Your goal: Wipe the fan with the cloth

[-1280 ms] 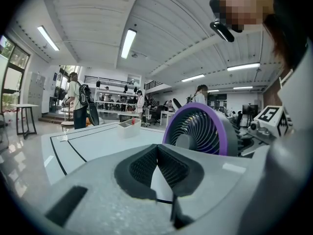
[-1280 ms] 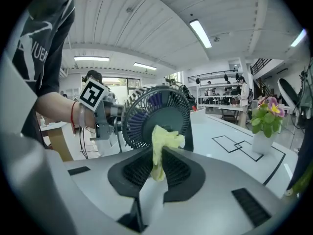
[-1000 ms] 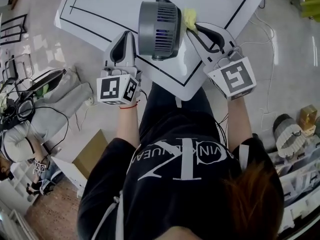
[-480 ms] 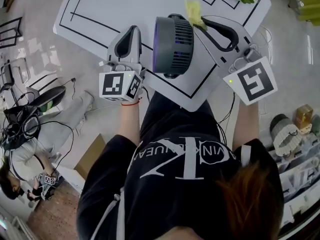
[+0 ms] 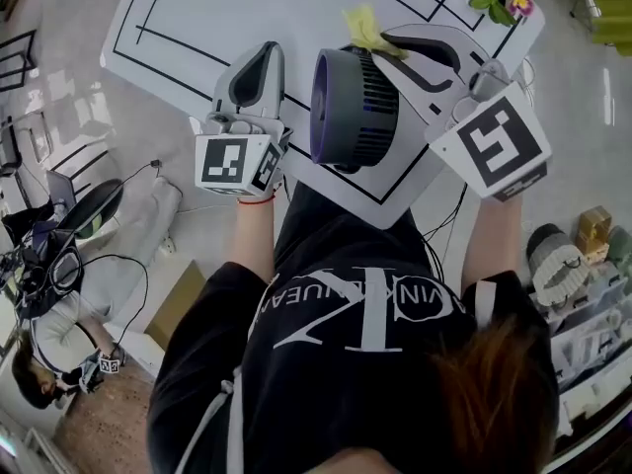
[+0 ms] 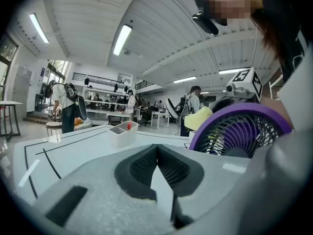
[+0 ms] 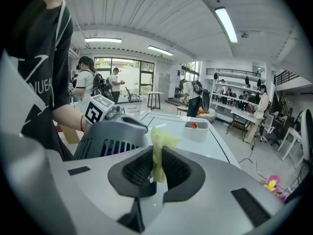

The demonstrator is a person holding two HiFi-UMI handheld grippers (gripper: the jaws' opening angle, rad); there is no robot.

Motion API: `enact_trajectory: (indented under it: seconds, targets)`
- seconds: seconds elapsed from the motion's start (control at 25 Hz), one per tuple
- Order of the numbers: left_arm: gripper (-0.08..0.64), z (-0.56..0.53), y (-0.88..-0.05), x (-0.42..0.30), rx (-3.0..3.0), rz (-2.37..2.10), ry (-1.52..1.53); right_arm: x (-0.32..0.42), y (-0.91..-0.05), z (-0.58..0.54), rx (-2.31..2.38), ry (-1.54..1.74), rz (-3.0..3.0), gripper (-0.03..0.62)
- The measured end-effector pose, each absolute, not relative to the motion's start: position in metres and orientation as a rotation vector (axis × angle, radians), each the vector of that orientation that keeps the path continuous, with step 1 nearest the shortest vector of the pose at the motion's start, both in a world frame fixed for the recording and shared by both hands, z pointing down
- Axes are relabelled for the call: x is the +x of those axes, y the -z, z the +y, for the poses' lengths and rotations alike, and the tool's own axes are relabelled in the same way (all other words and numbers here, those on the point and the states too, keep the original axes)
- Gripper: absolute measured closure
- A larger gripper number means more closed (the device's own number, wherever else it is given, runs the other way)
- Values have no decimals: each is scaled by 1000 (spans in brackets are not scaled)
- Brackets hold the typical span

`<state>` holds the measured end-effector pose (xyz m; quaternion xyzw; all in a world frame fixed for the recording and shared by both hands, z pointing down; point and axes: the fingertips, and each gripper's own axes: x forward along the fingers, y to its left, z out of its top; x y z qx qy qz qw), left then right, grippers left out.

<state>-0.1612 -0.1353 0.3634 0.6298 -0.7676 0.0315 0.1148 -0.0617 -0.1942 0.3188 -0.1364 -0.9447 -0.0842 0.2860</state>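
We are pinching the cloth [image 5: 363, 28] in the right hand-held gripper [image 5: 387, 40], the fan [image 5: 355, 112] just to its left; the left hand-held gripper [image 5: 268, 51] is sitting closed, empty.

The head camera is looking steeply down from above onto the white table [image 5: 197, 28]. Each gripper camera is sitting close behind its own jaws, facing almost level across that table (one from either side). All three are sharing the purple-rimmed fan [image 5: 355, 112].

Left grey two-jaw gripper [image 5: 265, 55]: jaws fully closed, nothing between them, pointing forward. Right grey two-jaw gripper [image 5: 390, 42]: jaws clamped on a crumpled yellow cloth [image 7: 159, 141], angled inward.
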Motion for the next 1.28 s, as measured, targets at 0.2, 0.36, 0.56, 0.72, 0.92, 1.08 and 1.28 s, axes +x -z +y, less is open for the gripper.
enact_trajectory:
  seconds: [0.2,0.36,0.56,0.72,0.92,1.08,1.28]
  targets:
    - [549,-133,-365,-164,1834,-2250,-77,-61,-317,-186,-458,267,-2459,535]
    - [549,-128,-364,-167,1810,-2265,-54,-57,-314,-181,-495,317,-2420,535]
    - [549,-122,-360,-164,1786,-2286,-26,-49,-305,-174,-518,365,-2431,535]
    - [549,-116,-354,-158,1776,-2301,-7,-40,-295,-163,-525,463,-2416,535]
    - [549,-104,-344,-144,1760,-2321,34,-25,-288,-145,-541,621,-2375,535]
    - [549,-96,-336,-130,1758,-2341,47,-10,-281,-135,-538,750,-2329,535]
    - [549,-88,-333,-131,1748,-2356,61,-13,-287,-124,-523,951,-2248,535]
